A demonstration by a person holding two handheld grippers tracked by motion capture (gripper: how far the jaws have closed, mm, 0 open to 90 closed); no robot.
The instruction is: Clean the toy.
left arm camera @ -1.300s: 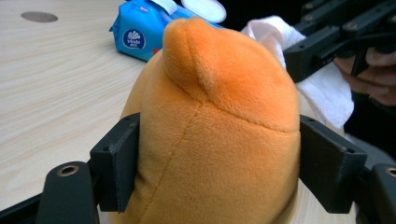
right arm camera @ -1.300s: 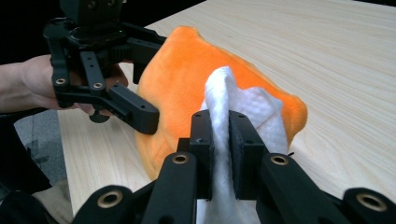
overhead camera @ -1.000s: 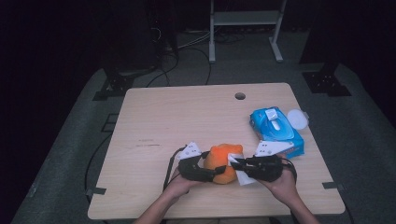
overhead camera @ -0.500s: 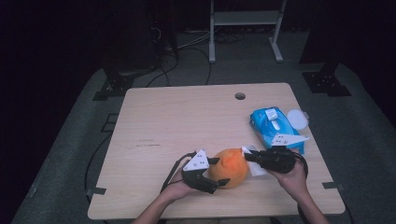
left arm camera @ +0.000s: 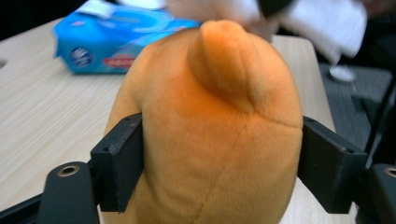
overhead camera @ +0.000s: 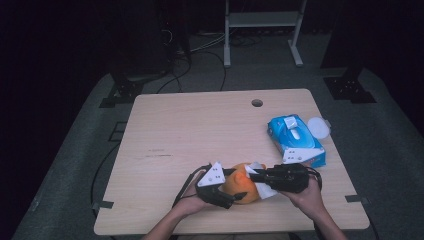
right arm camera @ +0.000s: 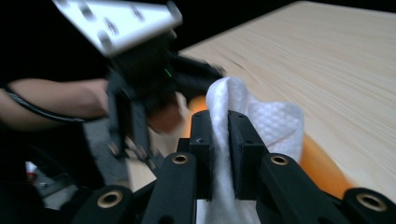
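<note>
An orange plush toy is held just above the table's front edge, with my left gripper shut on its sides. In the left gripper view the toy bulges between the two black pads. My right gripper comes in from the right, shut on a folded white wipe. The right gripper view shows the wipe pinched between the pads and lying against the orange toy. The wipe also drapes over the toy's top in the left gripper view.
A blue pack of wet wipes lies at the table's right side, with a round white lid beside it. The wooden table has a small hole near its far edge. A white stand is on the floor beyond.
The toy has been turned and shifted slightly right and down in my left gripper. My right gripper with the wipe has moved back left onto the toy.
</note>
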